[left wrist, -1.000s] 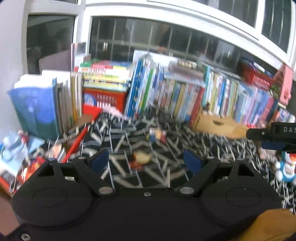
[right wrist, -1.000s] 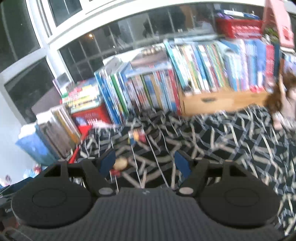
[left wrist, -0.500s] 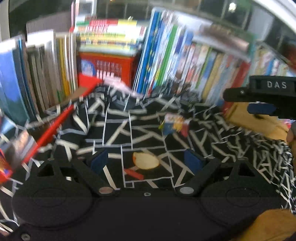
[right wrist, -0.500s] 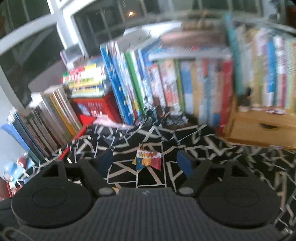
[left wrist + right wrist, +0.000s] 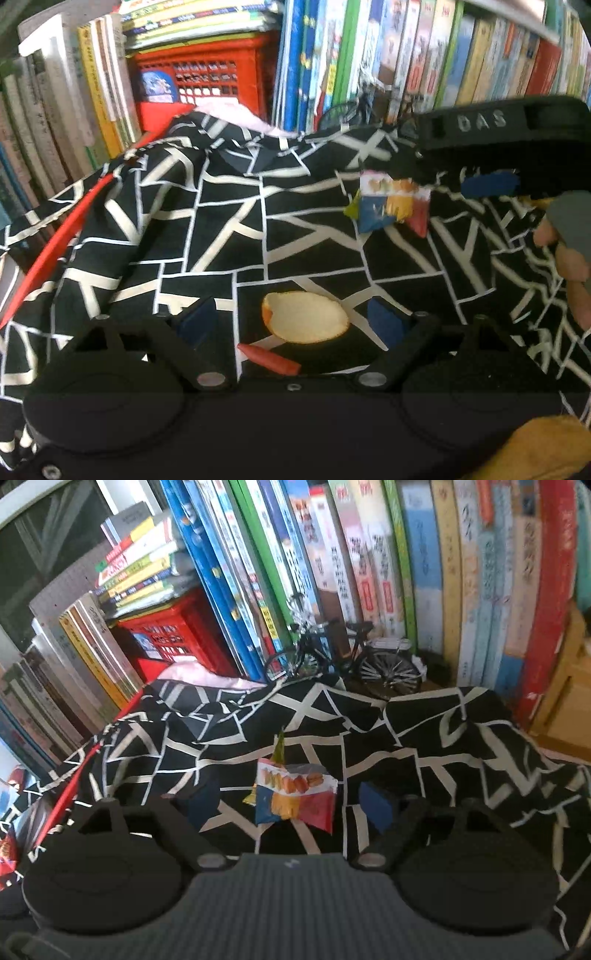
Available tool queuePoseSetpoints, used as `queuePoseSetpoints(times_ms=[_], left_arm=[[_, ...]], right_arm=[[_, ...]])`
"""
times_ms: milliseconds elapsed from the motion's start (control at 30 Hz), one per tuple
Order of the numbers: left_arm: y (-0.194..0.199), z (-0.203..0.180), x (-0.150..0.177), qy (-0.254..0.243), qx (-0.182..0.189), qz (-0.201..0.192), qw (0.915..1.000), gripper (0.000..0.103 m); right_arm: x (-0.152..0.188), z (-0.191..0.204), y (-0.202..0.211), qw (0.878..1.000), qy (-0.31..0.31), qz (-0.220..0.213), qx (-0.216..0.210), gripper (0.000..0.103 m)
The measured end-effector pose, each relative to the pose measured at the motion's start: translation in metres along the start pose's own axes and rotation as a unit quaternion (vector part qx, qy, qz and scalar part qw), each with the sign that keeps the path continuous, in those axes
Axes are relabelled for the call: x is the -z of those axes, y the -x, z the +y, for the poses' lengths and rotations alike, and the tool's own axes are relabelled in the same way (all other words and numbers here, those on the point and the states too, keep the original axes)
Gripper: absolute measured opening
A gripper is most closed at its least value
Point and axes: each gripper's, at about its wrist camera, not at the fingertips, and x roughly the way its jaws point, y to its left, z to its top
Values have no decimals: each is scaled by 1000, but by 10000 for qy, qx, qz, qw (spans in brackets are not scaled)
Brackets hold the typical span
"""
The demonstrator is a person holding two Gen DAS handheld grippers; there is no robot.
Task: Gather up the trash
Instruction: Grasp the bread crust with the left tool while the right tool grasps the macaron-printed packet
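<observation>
A piece of orange peel lies on the black-and-white patterned cloth, between the blue pads of my open left gripper. A small red scrap lies just in front of the peel. A colourful snack wrapper sits crumpled on the cloth between the fingers of my open right gripper. The same wrapper shows in the left wrist view, with the right gripper reaching in from the right, held by a hand.
Upright books line the back. A red crate stands at the back left under stacked books. A model bicycle stands at the cloth's far edge. A red strip runs along the cloth's left side.
Both grippers have moved forward and down toward the cloth. The peel now lies between the left fingers and the wrapper between the right fingers.
</observation>
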Motion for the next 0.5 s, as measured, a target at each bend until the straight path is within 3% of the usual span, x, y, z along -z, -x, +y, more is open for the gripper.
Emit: queuePoseSetpoints(times_ms=[200, 367, 467, 500], left_arm=[[-25, -14, 2, -304, 28, 136, 9994, 77], [-33, -12, 2, -34, 159, 285, 9995, 54], [-30, -9, -1, 110, 278, 252, 9992, 48], [-29, -9, -1, 127, 309, 251, 9991, 47]], right_arm=[[5, -9, -32, 9997, -115, 195, -27, 90], [10, -14, -47, 9986, -283, 412, -186, 89], [14, -17, -41, 9981, -353, 425, -272, 75], [15, -18, -39, 9981, -355, 413, -279, 65]])
